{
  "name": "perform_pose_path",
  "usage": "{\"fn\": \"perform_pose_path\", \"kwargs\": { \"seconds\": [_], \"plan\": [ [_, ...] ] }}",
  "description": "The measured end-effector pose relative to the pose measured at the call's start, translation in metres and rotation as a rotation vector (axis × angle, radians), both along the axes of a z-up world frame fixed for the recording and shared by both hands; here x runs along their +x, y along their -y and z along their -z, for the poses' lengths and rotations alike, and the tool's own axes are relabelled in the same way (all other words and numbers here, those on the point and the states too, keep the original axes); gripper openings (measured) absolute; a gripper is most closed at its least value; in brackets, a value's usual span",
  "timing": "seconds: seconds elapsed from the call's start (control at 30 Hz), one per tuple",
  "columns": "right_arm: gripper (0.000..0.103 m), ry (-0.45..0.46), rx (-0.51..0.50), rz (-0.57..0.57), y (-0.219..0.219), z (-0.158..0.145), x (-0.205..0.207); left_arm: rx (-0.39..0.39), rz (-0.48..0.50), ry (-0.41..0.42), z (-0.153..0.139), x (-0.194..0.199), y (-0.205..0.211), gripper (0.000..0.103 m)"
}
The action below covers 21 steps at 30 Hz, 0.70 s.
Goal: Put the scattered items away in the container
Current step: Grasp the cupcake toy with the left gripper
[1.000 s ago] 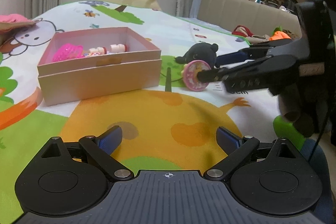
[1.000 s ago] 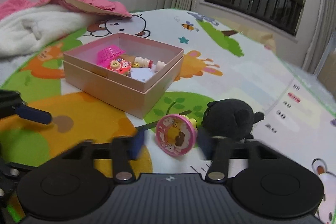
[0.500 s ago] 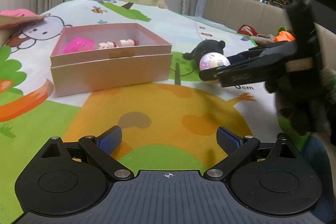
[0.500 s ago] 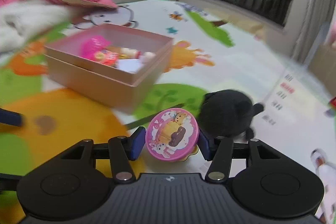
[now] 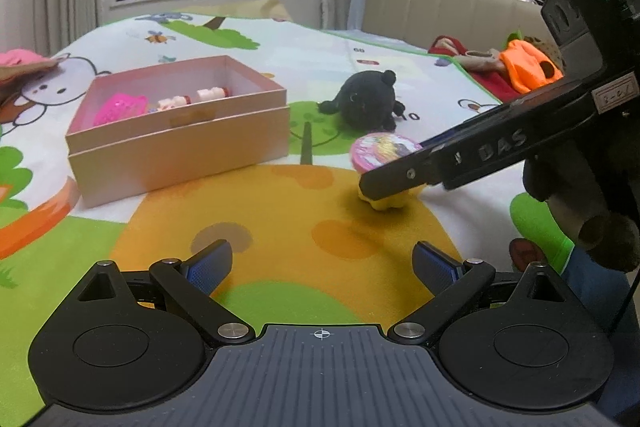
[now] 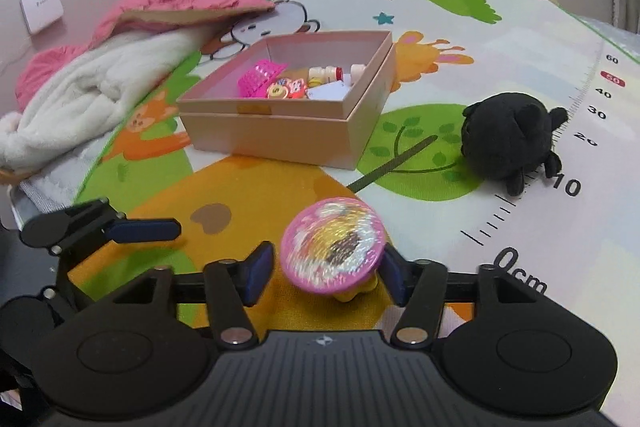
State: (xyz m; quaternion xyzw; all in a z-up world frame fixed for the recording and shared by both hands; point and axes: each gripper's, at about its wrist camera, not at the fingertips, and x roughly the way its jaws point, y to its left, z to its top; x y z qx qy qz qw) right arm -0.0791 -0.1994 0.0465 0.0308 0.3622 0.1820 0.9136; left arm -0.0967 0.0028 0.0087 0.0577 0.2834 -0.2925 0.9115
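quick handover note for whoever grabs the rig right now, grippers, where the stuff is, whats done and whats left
Left gripper: open, empty, low over the mat.
Right gripper: jaws opening around the pink-topped toy, which sits on the mat; no grip visible.
Pink box: already holds several small toys.
Left to do: pink-topped toy and black plush, both outside the box.

Left gripper: jaws wide, nothing between, angled down, low over mat. Right gripper: angled down, jaws opening, pads clear of the toy between them.
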Motion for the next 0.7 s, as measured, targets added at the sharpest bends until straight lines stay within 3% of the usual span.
{"fn": "perform_pose_path", "kwargs": {
  "seconds": [0.07, 0.17, 0.33, 0.5, 0.57, 0.63, 0.7],
  "plan": [
    [0.085, 0.052, 0.028, 0.035, 0.01, -0.005, -0.005, 0.002, 0.009, 0.004, 0.0, 0.002, 0.006, 0.099],
    [0.087, 0.102, 0.091, 0.1, 0.032, -0.01, -0.011, 0.011, 0.031, 0.016, -0.001, 0.005, 0.02, 0.099],
    [0.093, 0.181, 0.091, 0.273, 0.064, -0.004, -0.018, 0.036, 0.073, 0.081, -0.006, 0.013, 0.052, 0.099],
    [0.095, 0.186, 0.137, 0.416, 0.092, 0.013, -0.016, 0.058, 0.09, 0.091, -0.002, 0.03, 0.082, 0.098],
    [0.096, 0.179, 0.148, 0.428, 0.098, 0.019, -0.015, 0.067, 0.085, 0.08, 0.001, 0.036, 0.089, 0.092],
    [0.096, 0.182, 0.139, 0.432, 0.1, 0.024, -0.015, 0.07, 0.075, 0.061, 0.003, 0.041, 0.092, 0.077],
    [0.096, 0.188, 0.119, 0.433, 0.1, 0.028, -0.013, 0.072, 0.062, 0.049, 0.005, 0.044, 0.094, 0.076]
  ]
}}
